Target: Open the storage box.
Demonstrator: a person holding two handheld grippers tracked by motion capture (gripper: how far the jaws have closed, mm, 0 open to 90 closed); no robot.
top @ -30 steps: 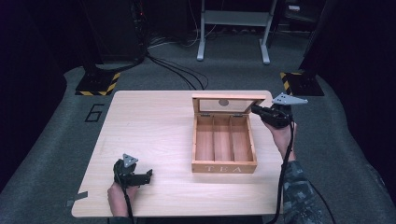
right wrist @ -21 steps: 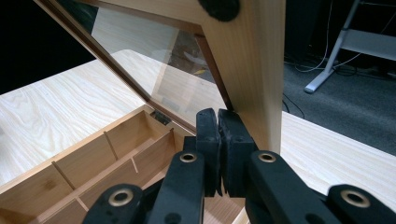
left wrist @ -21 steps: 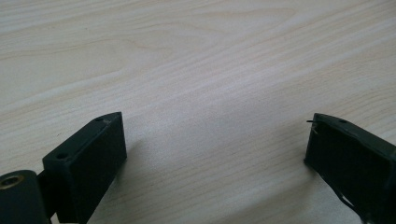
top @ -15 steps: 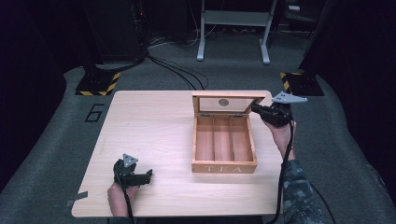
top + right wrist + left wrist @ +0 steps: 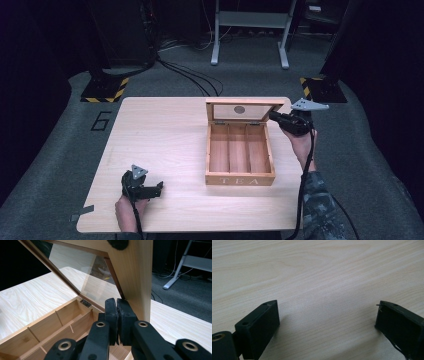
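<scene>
Nearby, right gripper (image 5: 276, 117) closed empty against tea box (image 5: 240, 162) lid (image 5: 132, 270); left gripper (image 5: 159, 188) open over table (image 5: 165, 130).

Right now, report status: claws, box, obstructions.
Left claw open, resting on light wooden table. Right claw shut beside raised glass-paned lid. Wooden TEA box open, empty.

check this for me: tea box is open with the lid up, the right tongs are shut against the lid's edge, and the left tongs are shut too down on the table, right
Not quite: the left tongs are open, not shut. The left gripper view shows the two jaws wide apart over bare table. The rest holds: the tea box is open with its lid raised, and the right tongs are shut at the lid's edge.
</scene>
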